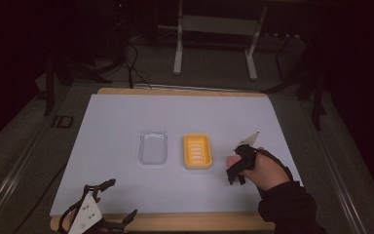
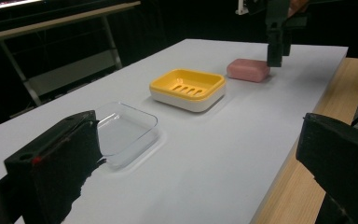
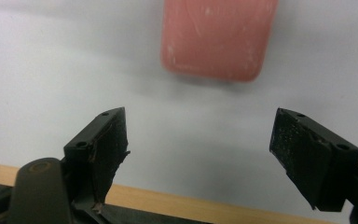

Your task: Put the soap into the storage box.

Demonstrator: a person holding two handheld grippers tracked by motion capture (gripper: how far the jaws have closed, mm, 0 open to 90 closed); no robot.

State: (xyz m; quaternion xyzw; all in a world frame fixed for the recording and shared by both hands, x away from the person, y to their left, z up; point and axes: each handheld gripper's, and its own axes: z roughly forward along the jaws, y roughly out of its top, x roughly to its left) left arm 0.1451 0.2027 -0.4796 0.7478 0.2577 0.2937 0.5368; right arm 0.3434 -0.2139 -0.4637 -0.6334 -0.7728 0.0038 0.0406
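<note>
White surface [image 1: 126, 117], dark room: your right gripper [image 3: 200, 140] has fingers spread, nothing pinched, short of the pink soap [image 3: 218, 37] near the right edge beside the yellow dish [image 1: 197, 151]; close in and straddle it.

Dim overall, room behind the white table sheet [image 1: 126, 126] near black with reddish noise at the high view's corners; pink soap [image 3: 219, 37] just ahead of the right gripper [image 3: 198, 154] is soft-focus with a faint shadow under it, jaws sharp, left gripper [image 2: 191, 172] jaws blurred close-up.
</note>
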